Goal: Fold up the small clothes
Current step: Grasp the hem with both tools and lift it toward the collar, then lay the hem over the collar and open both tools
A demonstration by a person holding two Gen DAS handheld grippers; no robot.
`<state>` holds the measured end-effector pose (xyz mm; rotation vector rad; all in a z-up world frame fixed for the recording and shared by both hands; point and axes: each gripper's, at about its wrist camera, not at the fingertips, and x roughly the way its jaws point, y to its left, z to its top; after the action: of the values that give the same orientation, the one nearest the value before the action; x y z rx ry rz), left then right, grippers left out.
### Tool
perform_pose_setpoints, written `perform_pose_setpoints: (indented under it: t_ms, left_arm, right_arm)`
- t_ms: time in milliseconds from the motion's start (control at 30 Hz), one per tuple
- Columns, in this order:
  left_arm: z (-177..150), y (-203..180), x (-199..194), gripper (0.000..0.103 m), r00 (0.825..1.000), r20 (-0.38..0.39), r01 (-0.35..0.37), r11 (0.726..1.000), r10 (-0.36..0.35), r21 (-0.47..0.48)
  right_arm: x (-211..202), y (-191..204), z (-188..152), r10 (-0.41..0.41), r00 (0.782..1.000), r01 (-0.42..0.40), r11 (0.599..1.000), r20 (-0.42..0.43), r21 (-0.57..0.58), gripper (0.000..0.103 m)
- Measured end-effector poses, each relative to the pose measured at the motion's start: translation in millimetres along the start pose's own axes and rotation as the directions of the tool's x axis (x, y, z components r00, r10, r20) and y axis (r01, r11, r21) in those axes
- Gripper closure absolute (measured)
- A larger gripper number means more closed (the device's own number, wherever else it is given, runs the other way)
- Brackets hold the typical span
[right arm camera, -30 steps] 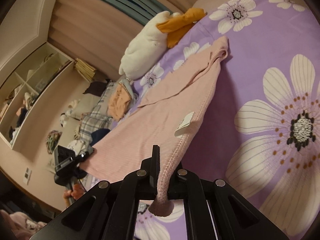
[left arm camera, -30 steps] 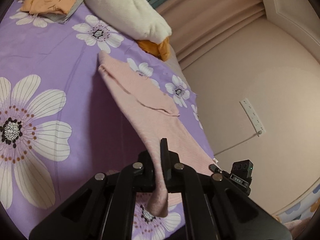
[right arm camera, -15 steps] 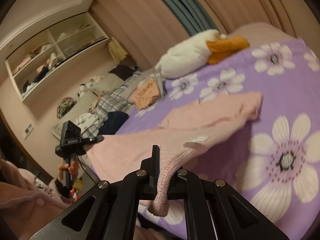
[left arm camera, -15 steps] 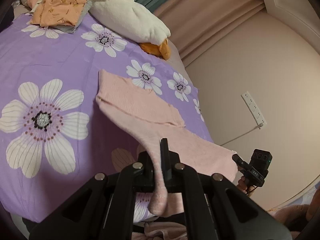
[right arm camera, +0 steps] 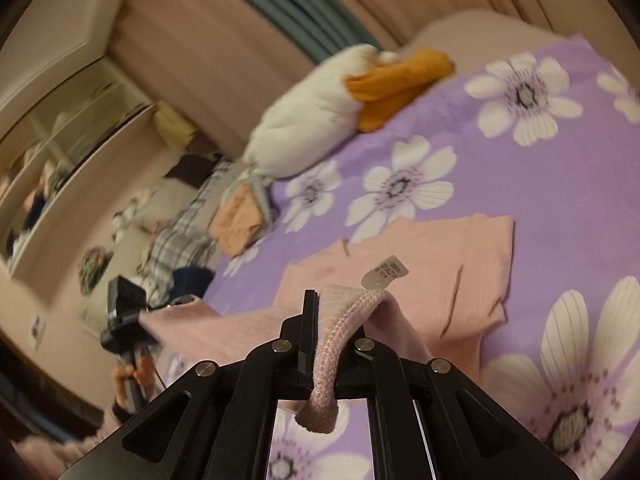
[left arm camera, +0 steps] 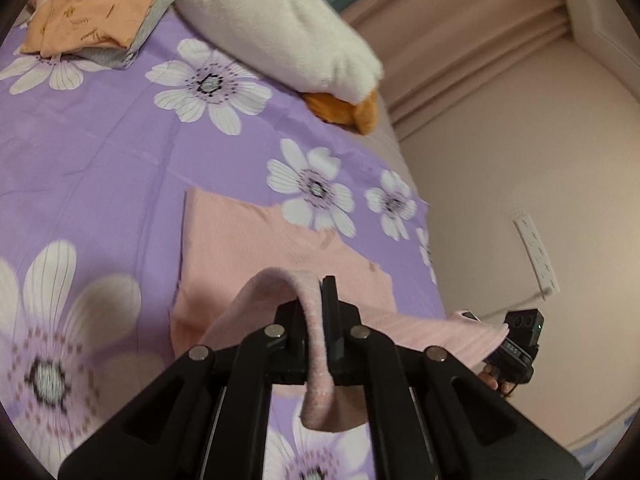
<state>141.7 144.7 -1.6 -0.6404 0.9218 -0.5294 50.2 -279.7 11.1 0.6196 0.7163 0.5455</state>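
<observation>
A small pink knit garment (left arm camera: 256, 248) lies partly on the purple flowered bed sheet (left arm camera: 100, 152), its far part flat and its near edge lifted. My left gripper (left arm camera: 320, 304) is shut on one corner of the pink hem, which hangs down between the black fingers. In the right wrist view the same pink garment (right arm camera: 452, 264) shows a white label (right arm camera: 386, 272) near the pinched hem. My right gripper (right arm camera: 324, 320) is shut on that other corner. Each gripper appears at the edge of the other's view, with the cloth spanning between them.
A white plush toy with an orange bill (left arm camera: 280, 36) lies at the head of the bed. Folded orange and grey clothes (left arm camera: 92, 12) are stacked at the far left. Shelves and loose clothes (right arm camera: 60, 184) stand beyond the bed's left side. A wall socket strip (left arm camera: 536, 256) is on the right.
Both grippers have carried the pinched hem forward over the bed. The lifted near half now arches over the flat far part, and the garment looks shorter and folded over.
</observation>
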Motion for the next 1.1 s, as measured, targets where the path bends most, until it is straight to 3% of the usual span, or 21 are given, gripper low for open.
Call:
perform_pose_setpoints:
  t_ms: [133,333,467,500,533,600,667,700,800,900,1000,1100]
  left_arm:
    - [25.2,24.5,39.5,0.100,0.998,-0.037,-0.049,0.998,0.047,-0.047]
    - [43.1,61.8,93.3,0.100,0.987,-0.125,-0.116,0.984,0.099,-0.133]
    - [50.4,83.5,117.2,0.095,0.980,-0.182,-0.125,0.964,0.083,-0.234]
    - [52.9,90.2,122.8,0.082,0.977,-0.198,-0.128,0.952,0.074,-0.277]
    - [55.5,97.3,126.8,0.059,0.976,-0.205,-0.135,0.935,0.069,-0.328]
    - [61.2,111.9,130.5,0.031,0.981,-0.191,-0.117,0.891,0.035,-0.439]
    - [67.4,122.2,131.4,0.030,0.988,-0.157,-0.074,0.850,-0.010,-0.522]
    - [72.2,125.5,131.8,0.030,0.990,-0.141,-0.068,0.839,-0.010,-0.540]
    - [84.1,123.6,128.2,0.030,0.996,-0.089,-0.066,0.855,0.023,-0.515]
    - [94.6,126.7,122.1,0.030,1.000,-0.027,-0.019,0.840,0.005,-0.543]
    - [103.8,130.1,104.8,0.030,0.998,0.063,0.025,0.830,0.013,-0.557]
    - [103.5,116.1,93.1,0.030,0.994,0.004,-0.093,0.894,0.105,-0.438]
  right_arm:
    - [30.3,-30.3,23.1,-0.052,0.999,0.053,0.994,-0.011,0.094,0.098]
    - [79.1,-80.6,36.5,-0.109,0.989,0.129,0.966,-0.098,0.223,0.098]
    - [102.1,-103.1,36.0,-0.115,0.980,0.159,0.943,-0.164,0.291,0.098]
    - [106.4,-110.2,36.3,-0.105,0.979,0.159,0.931,-0.176,0.329,0.098]
    - [110.0,-117.5,37.0,-0.097,0.978,0.159,0.917,-0.183,0.367,0.098]
    - [115.2,-131.9,37.5,-0.072,0.977,0.158,0.874,-0.200,0.460,0.097]
    - [118.1,-145.3,37.5,-0.017,0.980,0.125,0.824,-0.196,0.553,0.091]
    - [119.2,-150.5,38.5,0.008,0.983,0.101,0.806,-0.181,0.584,0.082]
    - [115.1,-161.3,42.6,0.022,0.994,0.055,0.758,-0.110,0.650,0.071]
    - [107.3,-168.0,47.4,0.030,0.999,-0.007,0.715,-0.021,0.699,0.062]
    - [96.4,-169.0,57.4,-0.014,0.999,-0.017,0.745,0.041,0.667,0.062]
    - [86.7,-156.5,63.9,-0.051,0.997,0.009,0.804,0.054,0.595,0.062]
